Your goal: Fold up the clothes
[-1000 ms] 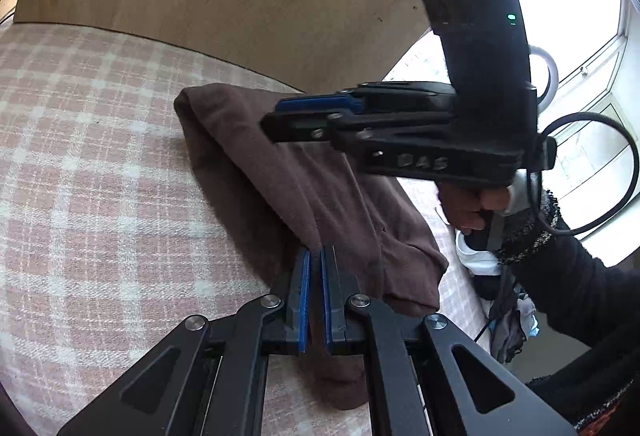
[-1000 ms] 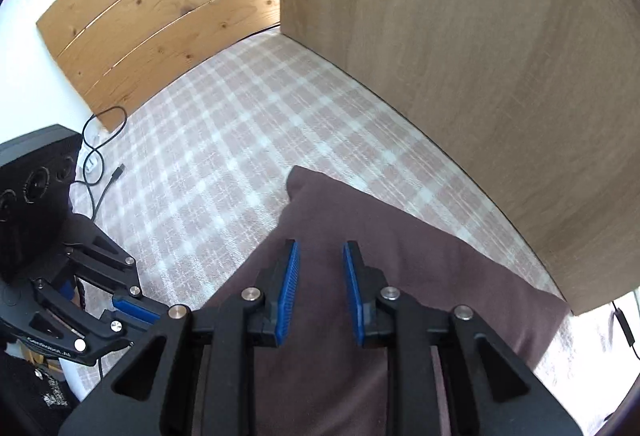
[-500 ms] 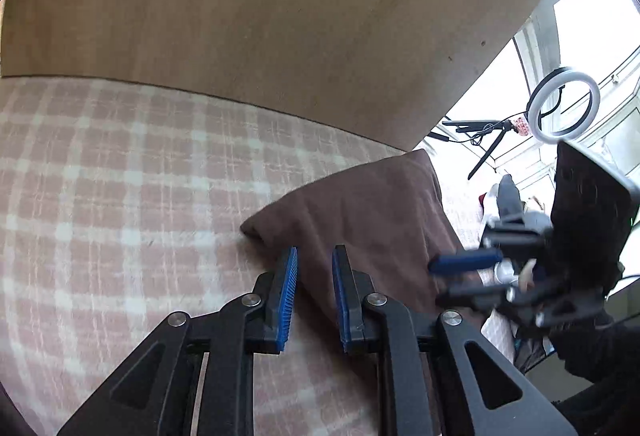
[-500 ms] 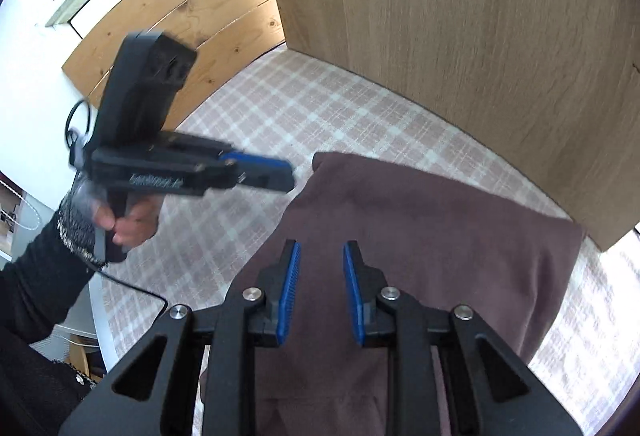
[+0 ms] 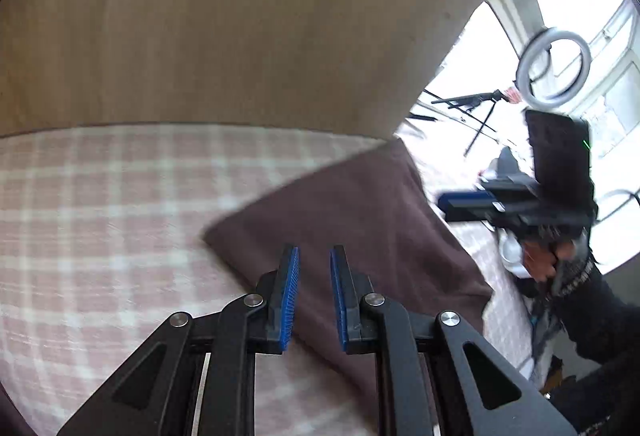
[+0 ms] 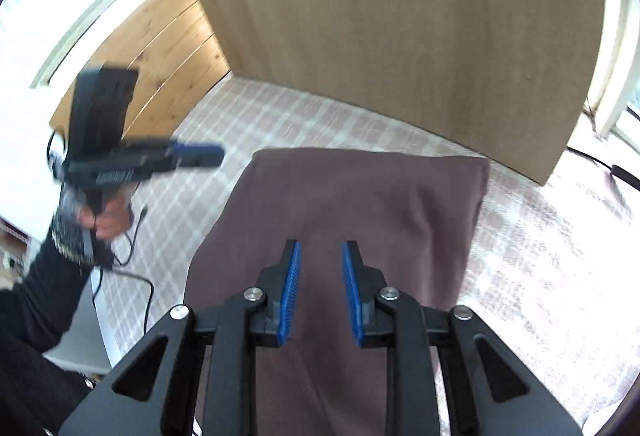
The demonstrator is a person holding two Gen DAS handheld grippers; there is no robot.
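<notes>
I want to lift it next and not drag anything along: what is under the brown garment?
The brown garment lies folded on the pink checked cloth, which shows on every side of it. Whatever is directly beneath or between its layers is covered.

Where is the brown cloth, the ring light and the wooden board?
cloth (image 6: 360, 204): right wrist view, middle of its flat top layer.
ring light (image 5: 524, 76): left wrist view, left side of the white ring.
board (image 6: 400, 16): right wrist view, middle of its face.
</notes>
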